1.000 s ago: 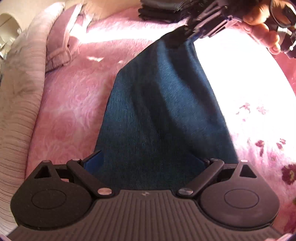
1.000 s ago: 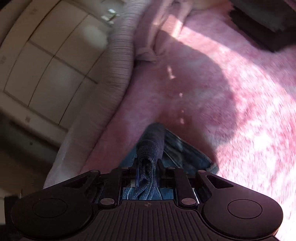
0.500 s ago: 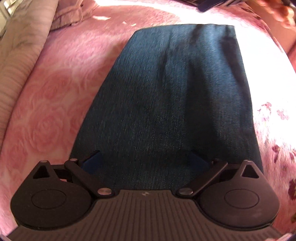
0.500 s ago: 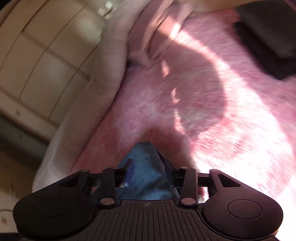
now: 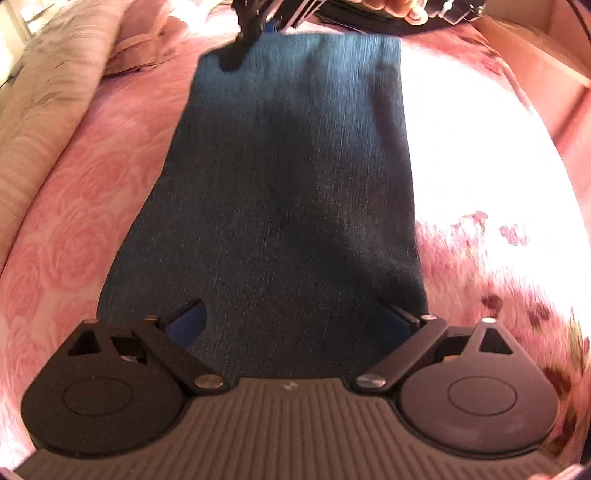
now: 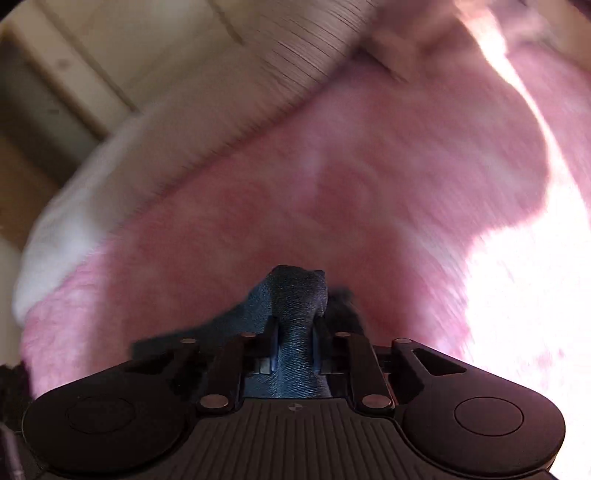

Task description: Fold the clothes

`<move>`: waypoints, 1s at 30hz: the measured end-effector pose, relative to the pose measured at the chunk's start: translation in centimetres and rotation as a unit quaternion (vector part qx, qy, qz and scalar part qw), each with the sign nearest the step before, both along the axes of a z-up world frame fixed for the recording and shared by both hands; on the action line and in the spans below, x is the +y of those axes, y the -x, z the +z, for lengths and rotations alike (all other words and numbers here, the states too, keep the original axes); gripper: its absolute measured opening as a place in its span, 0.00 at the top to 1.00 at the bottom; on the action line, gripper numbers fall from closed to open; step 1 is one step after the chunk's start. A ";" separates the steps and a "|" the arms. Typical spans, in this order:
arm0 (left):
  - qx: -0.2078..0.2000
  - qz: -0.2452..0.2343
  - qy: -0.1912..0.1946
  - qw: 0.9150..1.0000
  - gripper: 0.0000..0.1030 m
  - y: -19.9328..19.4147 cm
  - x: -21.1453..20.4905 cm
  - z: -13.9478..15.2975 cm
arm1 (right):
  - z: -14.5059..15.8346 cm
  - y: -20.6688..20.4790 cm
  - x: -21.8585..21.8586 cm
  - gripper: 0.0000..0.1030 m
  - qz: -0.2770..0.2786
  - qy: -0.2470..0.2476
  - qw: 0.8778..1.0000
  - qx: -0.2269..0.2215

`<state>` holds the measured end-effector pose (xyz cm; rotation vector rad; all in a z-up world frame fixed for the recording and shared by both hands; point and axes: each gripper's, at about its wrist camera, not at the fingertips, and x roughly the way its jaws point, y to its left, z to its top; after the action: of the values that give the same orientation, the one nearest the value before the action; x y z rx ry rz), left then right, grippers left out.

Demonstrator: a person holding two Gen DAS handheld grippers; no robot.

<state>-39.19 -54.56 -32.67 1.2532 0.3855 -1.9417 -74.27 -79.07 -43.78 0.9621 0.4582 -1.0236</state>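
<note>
A folded dark blue denim garment (image 5: 288,184) lies flat on the pink bed cover, running away from me in the left wrist view. My left gripper (image 5: 291,317) is open, its blue-padded fingers spread wide over the near end of the denim. My right gripper (image 5: 255,26) shows at the top of that view, at the garment's far left corner. In the right wrist view the right gripper (image 6: 295,339) is shut on a bunched fold of the denim (image 6: 295,295).
The pink rose-patterned bed cover (image 5: 74,229) surrounds the garment. A striped beige blanket (image 5: 40,96) and a pink cloth (image 5: 144,48) lie at the left. Dark folded clothes (image 5: 365,26) sit at the far end. Cream cabinet panels (image 6: 122,48) stand beyond the bed.
The right gripper opened and let the denim go half a second ago, then shut again on the garment's far left corner. The denim now lies flat and spread. The left gripper stayed open.
</note>
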 end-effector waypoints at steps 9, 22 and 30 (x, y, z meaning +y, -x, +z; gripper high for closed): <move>0.029 0.026 -0.029 0.999 0.06 -0.2 -1.9 0.1 | -6.0 3.4 -0.4 0.74 -0.053 -0.048 0.995 -0.064; 0.038 0.084 -0.034 0.995 0.08 -7.5 -8.5 -0.9 | -1.9 -1.1 10.7 0.65 -0.038 0.027 0.994 0.099; 0.033 0.082 -0.052 0.995 0.15 -8.4 -9.1 -0.5 | 0.1 -3.1 12.6 0.65 -0.016 0.048 0.986 0.159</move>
<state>-30.80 -63.71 -33.18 1.1856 0.6103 -1.8453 -71.14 -66.43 -43.64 0.7232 0.6532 -1.2234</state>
